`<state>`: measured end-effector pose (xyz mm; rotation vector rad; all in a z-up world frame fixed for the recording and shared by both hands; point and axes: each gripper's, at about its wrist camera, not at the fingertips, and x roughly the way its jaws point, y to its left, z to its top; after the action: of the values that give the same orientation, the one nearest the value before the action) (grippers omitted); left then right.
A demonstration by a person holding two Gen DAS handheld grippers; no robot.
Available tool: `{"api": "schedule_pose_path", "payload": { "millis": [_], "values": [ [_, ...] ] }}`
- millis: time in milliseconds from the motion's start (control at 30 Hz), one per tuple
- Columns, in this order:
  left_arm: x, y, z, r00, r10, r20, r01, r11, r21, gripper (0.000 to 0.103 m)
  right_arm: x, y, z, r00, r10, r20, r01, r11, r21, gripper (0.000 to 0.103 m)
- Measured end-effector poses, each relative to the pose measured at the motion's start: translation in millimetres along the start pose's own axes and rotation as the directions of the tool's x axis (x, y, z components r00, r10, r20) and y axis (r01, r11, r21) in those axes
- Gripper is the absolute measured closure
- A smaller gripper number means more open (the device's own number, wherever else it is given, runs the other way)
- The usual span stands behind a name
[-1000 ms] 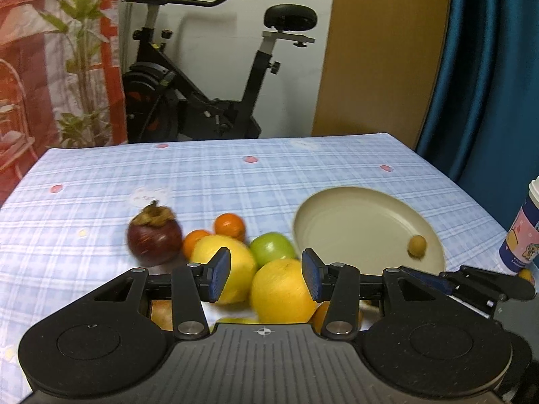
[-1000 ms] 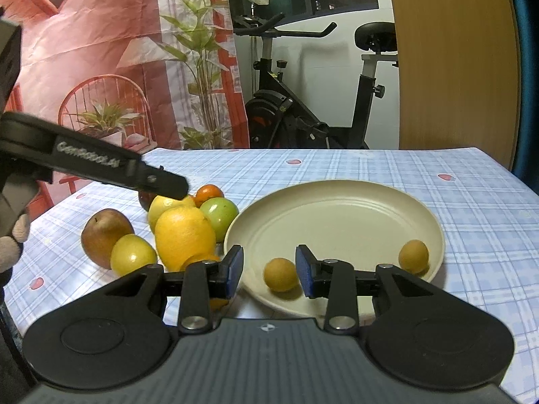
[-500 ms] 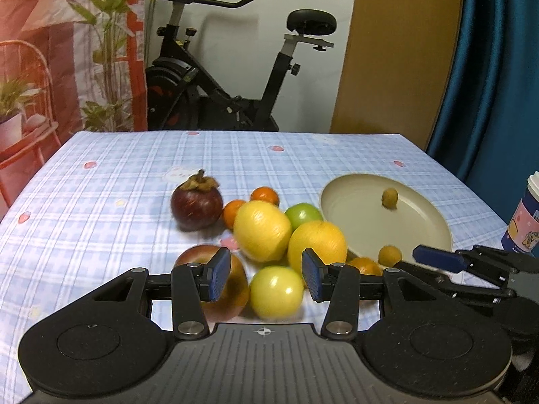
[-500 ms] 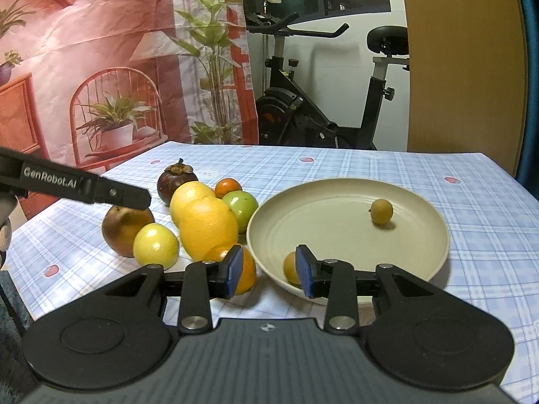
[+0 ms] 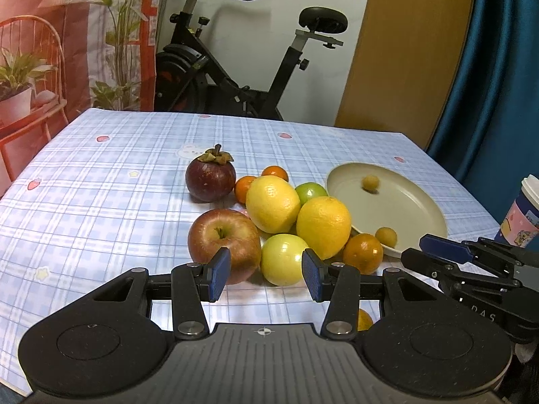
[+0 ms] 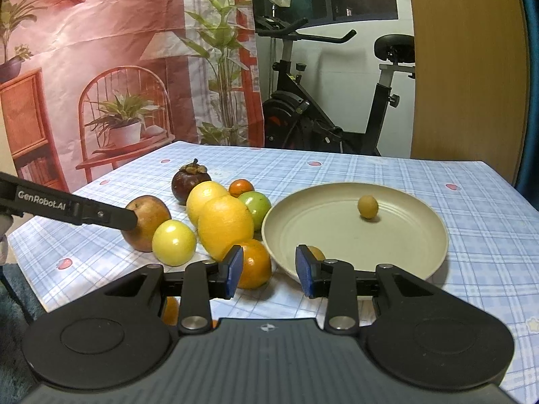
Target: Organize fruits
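A pile of fruit lies on the checked tablecloth: a red apple [image 5: 224,240], a yellow-green fruit [image 5: 284,258], two large yellow citrus [image 5: 323,227], a green fruit [image 5: 311,192], small oranges [image 5: 363,253] and a dark mangosteen [image 5: 210,176]. A beige plate [image 6: 404,256] holds two small yellow fruits [image 6: 368,206]. My left gripper [image 5: 266,277] is open and empty, just in front of the apple and yellow-green fruit. My right gripper [image 6: 267,271] is open and empty, near an orange [image 6: 254,264] and the plate's front rim.
A paper cup [image 5: 524,215] stands at the table's right edge. An exercise bike [image 5: 242,67] stands behind the table, with a blue curtain to the right. Another small orange [image 6: 170,311] lies under my right gripper.
Both grippers have drawn back from the fruit and plate, so more of the table shows. One small fruit in the plate rolled toward the far side.
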<state>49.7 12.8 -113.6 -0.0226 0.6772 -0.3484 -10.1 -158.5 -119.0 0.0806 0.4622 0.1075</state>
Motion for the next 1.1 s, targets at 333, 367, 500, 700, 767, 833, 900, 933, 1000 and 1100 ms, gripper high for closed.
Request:
{"api": "schedule_pose_path", "payload": {
  "millis": [333, 367, 500, 700, 767, 833, 900, 933, 1000, 1100],
  "values": [
    [-2, -7, -6, 1.000, -0.029, -0.007, 0.029, 1.000, 0.012, 0.052, -15, 7, -4, 1.000, 0.011, -0.006, -0.011, 1.000, -0.022, 0.064],
    [-2, -8, -6, 0.999, -0.034, -0.009, 0.034, 0.999, 0.013, 0.050, -15, 7, -4, 1.000, 0.010, -0.005, -0.010, 1.000, -0.023, 0.064],
    [-1, -13, -11, 0.997, -0.074, -0.025, 0.074, 0.997, 0.022, 0.046, -17, 7, -3, 1.000, 0.007, 0.001, -0.007, 1.000, -0.015, 0.064],
    [9, -24, -23, 0.987, -0.130, -0.094, 0.136, 0.989, 0.061, 0.045, -14, 7, -3, 1.000, 0.014, -0.004, -0.014, 1.000, -0.022, 0.064],
    [12, -24, -26, 0.981, -0.154, -0.117, 0.161, 0.986, 0.051, 0.045, -13, 6, -4, 1.000, 0.015, -0.005, -0.015, 1.000, -0.021, 0.064],
    [14, -25, -28, 0.977, -0.169, -0.131, 0.176, 0.983, 0.042, 0.045, -13, 5, -4, 1.000, 0.014, -0.005, -0.014, 1.000, -0.016, 0.064],
    [16, -26, -30, 0.975, -0.175, -0.138, 0.181, 0.983, 0.037, 0.045, -13, 4, -5, 1.000, 0.013, -0.004, -0.013, 1.000, -0.011, 0.064],
    [17, -25, -31, 0.974, -0.178, -0.142, 0.185, 0.982, 0.033, 0.045, -13, 3, -5, 1.000, 0.013, -0.004, -0.013, 1.000, -0.010, 0.064],
    [19, -25, -32, 0.971, -0.188, -0.150, 0.194, 0.981, 0.023, 0.045, -13, 3, -5, 1.000, 0.013, -0.005, -0.013, 1.000, -0.007, 0.064],
    [22, -24, -34, 0.965, -0.204, -0.167, 0.208, 0.978, 0.006, 0.046, -12, 2, -5, 1.000, 0.015, -0.007, -0.015, 1.000, -0.006, 0.064]
  ]
}}
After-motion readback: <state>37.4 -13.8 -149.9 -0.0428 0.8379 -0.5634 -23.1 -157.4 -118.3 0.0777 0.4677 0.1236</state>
